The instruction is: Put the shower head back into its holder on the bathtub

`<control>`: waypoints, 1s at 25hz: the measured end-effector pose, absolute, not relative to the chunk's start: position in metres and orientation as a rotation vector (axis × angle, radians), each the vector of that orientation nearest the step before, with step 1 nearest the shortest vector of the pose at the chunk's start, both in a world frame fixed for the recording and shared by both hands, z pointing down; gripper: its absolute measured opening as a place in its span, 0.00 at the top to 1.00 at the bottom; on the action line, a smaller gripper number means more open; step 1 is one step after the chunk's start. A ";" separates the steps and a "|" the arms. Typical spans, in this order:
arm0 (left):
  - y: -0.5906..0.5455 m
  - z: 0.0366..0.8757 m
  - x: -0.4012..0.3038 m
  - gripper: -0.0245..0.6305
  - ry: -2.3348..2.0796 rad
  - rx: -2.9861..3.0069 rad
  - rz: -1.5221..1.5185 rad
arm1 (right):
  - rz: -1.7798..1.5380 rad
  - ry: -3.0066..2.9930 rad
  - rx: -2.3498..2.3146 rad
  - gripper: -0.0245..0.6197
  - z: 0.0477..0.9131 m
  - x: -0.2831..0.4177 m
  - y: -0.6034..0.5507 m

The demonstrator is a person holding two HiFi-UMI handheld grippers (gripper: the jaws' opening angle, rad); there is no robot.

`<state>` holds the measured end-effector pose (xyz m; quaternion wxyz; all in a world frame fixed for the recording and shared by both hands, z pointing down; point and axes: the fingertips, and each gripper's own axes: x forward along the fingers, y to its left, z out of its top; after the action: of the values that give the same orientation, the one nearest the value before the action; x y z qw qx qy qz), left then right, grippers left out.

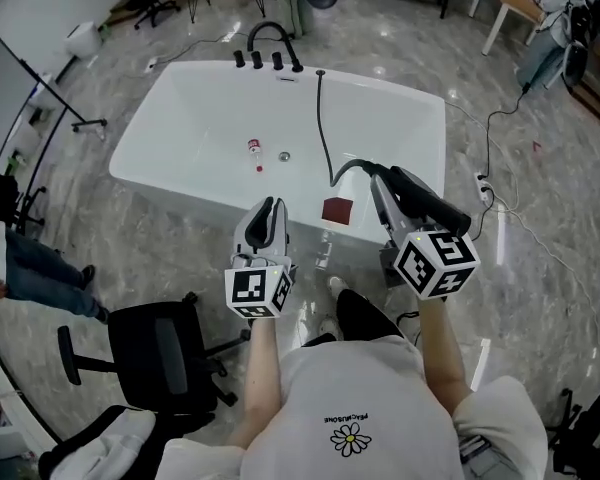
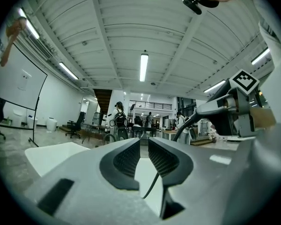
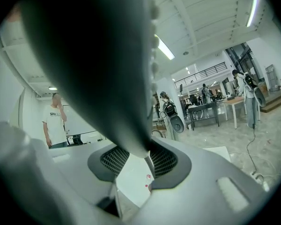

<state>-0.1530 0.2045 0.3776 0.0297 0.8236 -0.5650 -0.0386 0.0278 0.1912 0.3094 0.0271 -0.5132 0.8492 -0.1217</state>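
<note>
Black and blunt, the shower head (image 1: 430, 206) sits pinched in the right gripper (image 1: 378, 180), held above the near rim of the bathtub (image 1: 170, 98) towards its right corner. In the right gripper view we see that gripper's fingers (image 3: 165, 159) pressed onto the dark handle, whose bulk rears up and back over the gripper. The hose (image 1: 325, 128) trails from the handle across the basin to the far rim.

The left gripper (image 1: 268, 213) hovers beside it over the same near rim. Its fingers (image 2: 126, 161) are a little apart with nothing between them.

We judge the holder to be among the black fittings (image 1: 268, 58) at the middle of the far rim, though we cannot tell which one. That puts it straight ahead across the tub and slightly left of the right gripper. The handle's long axis runs roughly along that line, so the carrying right hand is the one that must reach forward.
</note>
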 end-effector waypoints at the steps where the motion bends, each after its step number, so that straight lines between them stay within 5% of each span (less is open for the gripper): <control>1: 0.194 0.380 -0.151 0.88 -1.731 2.543 -0.108 | -0.381 2.623 -1.582 0.75 0.311 0.027 0.180; 25: -0.176 0.480 -0.077 0.77 -1.532 2.490 0.055 | -0.610 2.777 -1.410 0.75 0.366 0.043 -0.194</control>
<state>-0.0767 -0.1759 0.4797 0.1083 0.8465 -0.5209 0.0187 0.0430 -0.1939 0.3664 -0.0160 -0.4443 0.8749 -0.1921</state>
